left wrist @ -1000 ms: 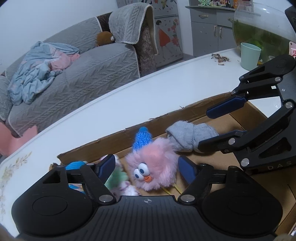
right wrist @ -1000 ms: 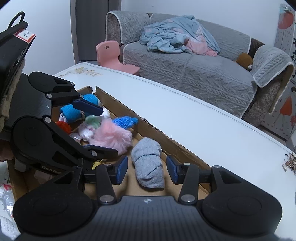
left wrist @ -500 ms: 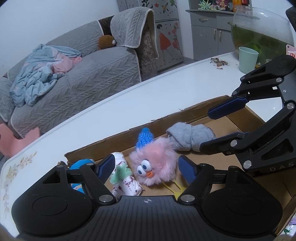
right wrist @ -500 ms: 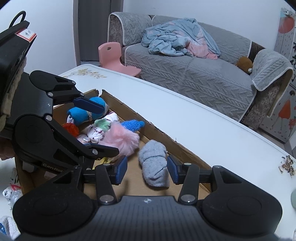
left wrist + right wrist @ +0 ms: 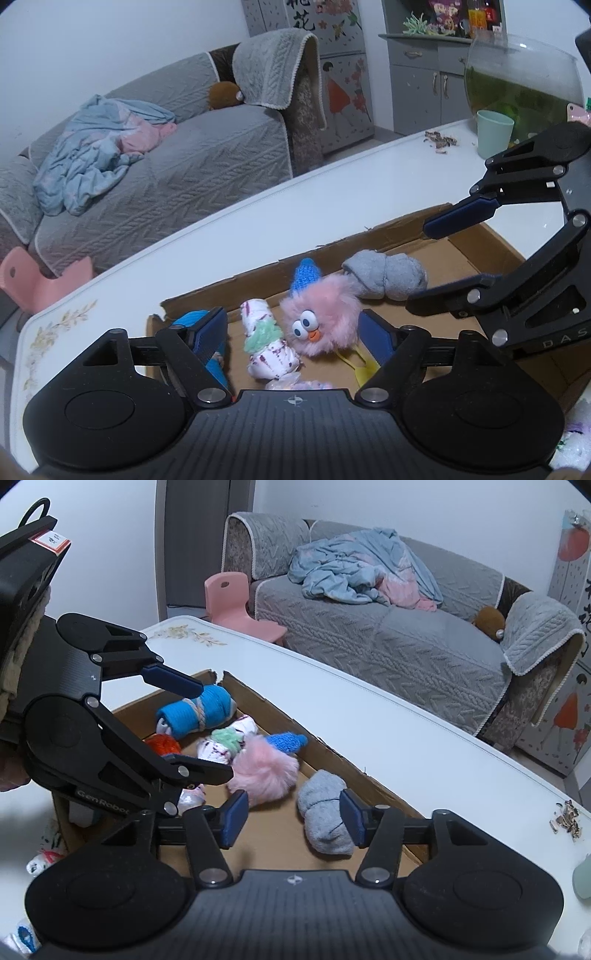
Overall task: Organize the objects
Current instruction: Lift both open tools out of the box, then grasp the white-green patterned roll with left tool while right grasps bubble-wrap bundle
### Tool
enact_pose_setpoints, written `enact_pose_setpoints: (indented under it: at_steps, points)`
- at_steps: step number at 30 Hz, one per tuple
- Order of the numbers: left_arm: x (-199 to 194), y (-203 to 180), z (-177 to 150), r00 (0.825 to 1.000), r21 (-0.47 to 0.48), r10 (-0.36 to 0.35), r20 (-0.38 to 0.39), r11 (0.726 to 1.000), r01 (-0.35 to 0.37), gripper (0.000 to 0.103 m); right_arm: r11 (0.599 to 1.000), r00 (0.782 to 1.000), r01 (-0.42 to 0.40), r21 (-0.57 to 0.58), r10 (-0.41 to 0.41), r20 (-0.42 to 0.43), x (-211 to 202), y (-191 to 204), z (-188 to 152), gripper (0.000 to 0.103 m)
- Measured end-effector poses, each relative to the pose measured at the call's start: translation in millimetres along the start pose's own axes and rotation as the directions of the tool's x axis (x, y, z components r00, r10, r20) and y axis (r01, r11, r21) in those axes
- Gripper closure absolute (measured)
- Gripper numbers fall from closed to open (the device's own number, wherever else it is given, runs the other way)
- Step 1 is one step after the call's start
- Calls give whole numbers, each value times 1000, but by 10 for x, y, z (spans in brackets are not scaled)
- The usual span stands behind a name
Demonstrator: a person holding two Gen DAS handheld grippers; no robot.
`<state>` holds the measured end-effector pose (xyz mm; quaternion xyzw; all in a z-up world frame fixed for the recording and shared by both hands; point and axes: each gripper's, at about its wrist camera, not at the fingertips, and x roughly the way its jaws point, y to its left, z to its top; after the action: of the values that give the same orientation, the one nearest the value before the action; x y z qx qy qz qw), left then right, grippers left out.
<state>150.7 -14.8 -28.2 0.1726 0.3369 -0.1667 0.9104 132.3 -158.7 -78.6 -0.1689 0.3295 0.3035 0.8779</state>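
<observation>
Left gripper (image 5: 293,334): jaws open, just widened, empty above pink plush toy (image 5: 325,317).
Right gripper (image 5: 291,818): jaws open, just widened, grey sock roll (image 5: 325,821) lying free below.
Cardboard box (image 5: 325,751): on white surface (image 5: 424,738).

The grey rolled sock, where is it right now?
The grey rolled sock lies in the cardboard box near its far wall, just right of the pink fluffy toy, seen in the right wrist view.

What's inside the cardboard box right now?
Cardboard box holds grey sock roll, pink fluffy toy, blue yarn bundle, white patterned roll. The tongs hide anything nearer.
</observation>
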Motion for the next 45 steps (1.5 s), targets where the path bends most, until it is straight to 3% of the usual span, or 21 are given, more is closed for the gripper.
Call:
enact_pose_setpoints:
  at_steps: [12,18,31,39,45]
  points:
    - [-341,95,-138,999,-42,39,26,998,-38,18,1000,1000,15,-8,-15,11,-198,158,-32,46]
    - [-561,192,-336,997,-92,63,34,994,-59,17,1000,999,18,1,-18,36,-348,245,-130,38]
    - [-885,395,-778,993,-212,115,22,971,-108,16,998,998,32,46,-35,56,-577,316,-371,34]
    - [-1168,281,-1166,989,-306,145,22,943,-132,15,993,995,56,106,-65,82,-898,404,-691,30]
    - [-1323,47,-1494,992,-376,121,39,921,-98,10,982,990,23,187,-48,132,-1174,540,-1059,26]
